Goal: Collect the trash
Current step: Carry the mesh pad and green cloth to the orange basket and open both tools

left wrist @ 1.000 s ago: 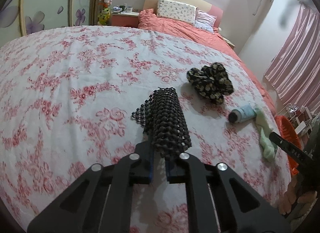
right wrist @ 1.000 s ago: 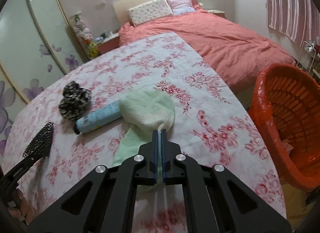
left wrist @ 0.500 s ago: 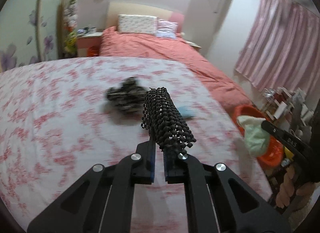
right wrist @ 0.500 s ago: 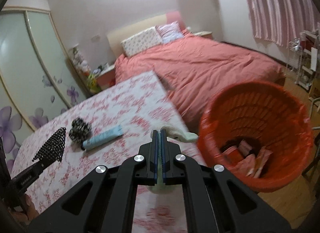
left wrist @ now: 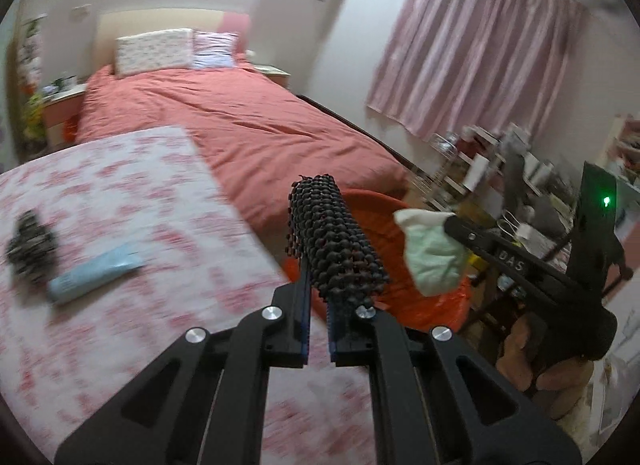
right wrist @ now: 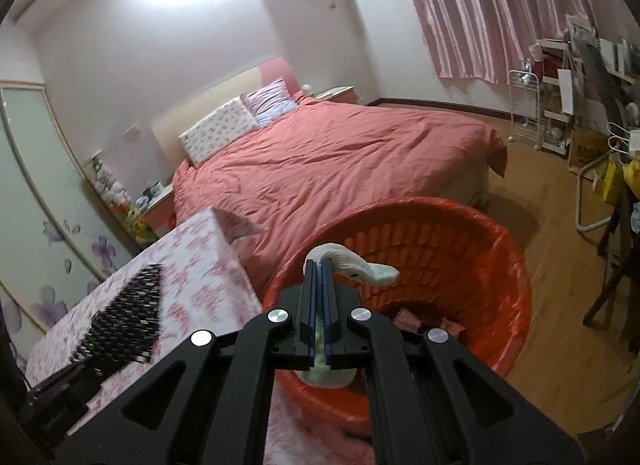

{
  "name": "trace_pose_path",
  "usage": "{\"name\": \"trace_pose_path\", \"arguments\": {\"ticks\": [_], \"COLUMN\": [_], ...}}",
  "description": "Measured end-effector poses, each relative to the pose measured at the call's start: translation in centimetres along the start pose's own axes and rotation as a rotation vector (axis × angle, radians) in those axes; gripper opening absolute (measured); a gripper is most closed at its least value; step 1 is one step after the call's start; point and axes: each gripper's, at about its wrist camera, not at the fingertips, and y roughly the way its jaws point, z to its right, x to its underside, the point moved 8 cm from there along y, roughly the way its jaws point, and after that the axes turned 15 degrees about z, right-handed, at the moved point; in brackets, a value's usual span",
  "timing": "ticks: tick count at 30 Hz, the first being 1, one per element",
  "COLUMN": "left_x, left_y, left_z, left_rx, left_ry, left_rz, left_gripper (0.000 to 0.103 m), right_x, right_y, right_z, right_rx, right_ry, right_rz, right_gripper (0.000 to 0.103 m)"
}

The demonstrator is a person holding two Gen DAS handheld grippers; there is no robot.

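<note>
I have my left tongs (left wrist: 318,285) clamped on the black mesh roll (left wrist: 334,243) and my right tongs (right wrist: 318,305) gripping the pale green cloth (right wrist: 352,267) just above the orange basket (right wrist: 516,265) ahead of both

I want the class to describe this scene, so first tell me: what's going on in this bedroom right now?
A person is clearing litter off a floral-covered surface with a hand-held gripper in each hand. The left hand-held gripper is shut on a piece of black mesh. The right hand-held gripper is shut on a pale green cloth and holds it over the orange basket, which already has some scraps inside. A light blue tube and a dark floral bundle lie on the surface.
</note>
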Motion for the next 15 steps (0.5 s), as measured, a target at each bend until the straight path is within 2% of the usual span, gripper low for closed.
{"name": "trace_pose_path", "arguments": {"ticks": [4, 8, 11, 13, 15], "left_x": [0.7, 2.2, 3.3, 3.6, 3.8], "left_y": [4.1, 7.6, 8.8, 8.7, 8.1], "left_z": [2.7, 3.4, 2.8, 1.8, 0.6], "left_rx": [0.048, 0.028, 0.005, -0.017, -0.042], "left_ry": [-0.003, 0.017, 0.031, 0.030, 0.037], "left_rz": [-0.060, -0.118, -0.152, -0.154, -0.151], "left_gripper": [0.009, 0.035, 0.038, 0.043, 0.047], "right_x": [-0.6, 0.4, 1.2, 1.9, 2.3], "right_y": [0.6, 2.1, 2.3, 2.3, 2.2], "right_z": [2.2, 3.9, 5.2, 5.3, 5.2], "right_rx": [0.016, 0.030, 0.042, 0.052, 0.057], "right_ry": [0.019, 0.048, 0.059, 0.062, 0.063], "right_rz": [0.001, -0.053, -0.077, -0.083, -0.089], "right_gripper": [0.003, 0.008, 0.018, 0.031, 0.037]}}
